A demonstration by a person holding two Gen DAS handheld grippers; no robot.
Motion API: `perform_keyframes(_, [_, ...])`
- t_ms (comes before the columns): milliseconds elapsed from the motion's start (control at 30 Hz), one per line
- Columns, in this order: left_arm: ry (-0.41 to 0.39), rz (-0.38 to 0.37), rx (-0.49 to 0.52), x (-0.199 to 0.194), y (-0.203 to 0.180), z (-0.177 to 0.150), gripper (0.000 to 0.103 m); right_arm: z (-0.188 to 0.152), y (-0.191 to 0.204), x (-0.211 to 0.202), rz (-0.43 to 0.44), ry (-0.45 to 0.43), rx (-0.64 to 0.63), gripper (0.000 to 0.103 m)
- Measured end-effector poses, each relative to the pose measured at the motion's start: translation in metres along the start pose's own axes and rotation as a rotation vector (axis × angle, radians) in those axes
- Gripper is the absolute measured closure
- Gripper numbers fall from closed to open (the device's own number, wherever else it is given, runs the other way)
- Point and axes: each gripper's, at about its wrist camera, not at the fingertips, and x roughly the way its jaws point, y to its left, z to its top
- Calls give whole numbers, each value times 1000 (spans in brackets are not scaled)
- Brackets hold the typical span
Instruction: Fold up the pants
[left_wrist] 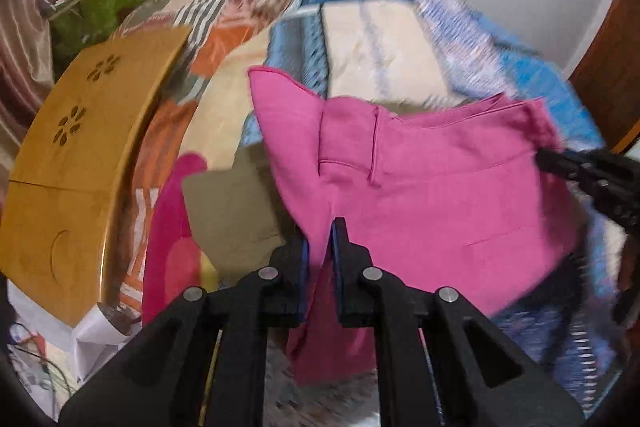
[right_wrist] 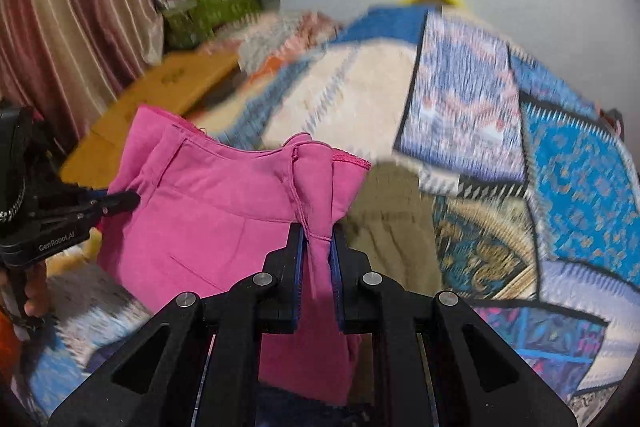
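Note:
The pink pants [left_wrist: 432,183] hang stretched between both grippers above a patchwork quilt [left_wrist: 384,43]. My left gripper [left_wrist: 320,239] is shut on one edge of the pink fabric, which is pinched between its blue pads. In the right wrist view, my right gripper [right_wrist: 318,243] is shut on a bunched fold of the pink pants [right_wrist: 208,211]. Each gripper shows in the other's view: the right gripper [left_wrist: 580,171] at the right edge, the left gripper [right_wrist: 116,203] at the left, clamped on the cloth. A khaki garment [right_wrist: 388,227] lies under the pants.
A yellow wooden lap table [left_wrist: 76,155] lies left on the bed. A green box of clutter [right_wrist: 208,7] sits by the striped curtain [right_wrist: 68,7]. More pink cloth [left_wrist: 172,235] lies beside the khaki garment [left_wrist: 232,211]. A hand [right_wrist: 34,291] holds the left gripper's handle.

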Motion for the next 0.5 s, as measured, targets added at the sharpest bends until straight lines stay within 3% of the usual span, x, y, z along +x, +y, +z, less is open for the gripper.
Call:
perform_keyframes(133, [4, 66, 24, 8, 1, -4, 80, -8, -1, 12, -11, 34, 5, 85])
perform_keyframes(233, [13, 129, 62, 2, -2, -7, 79, -12, -3, 12, -12, 63, -13, 77])
perform_keyframes(333, [8, 142, 68, -12, 0, -11, 79, -19, -8, -3, -27, 54, -3, 73])
perform_keyframes(500, [-56, 95, 31, -60, -6, -19, 79, -25, -16, -53, 2, -15, 43, 73])
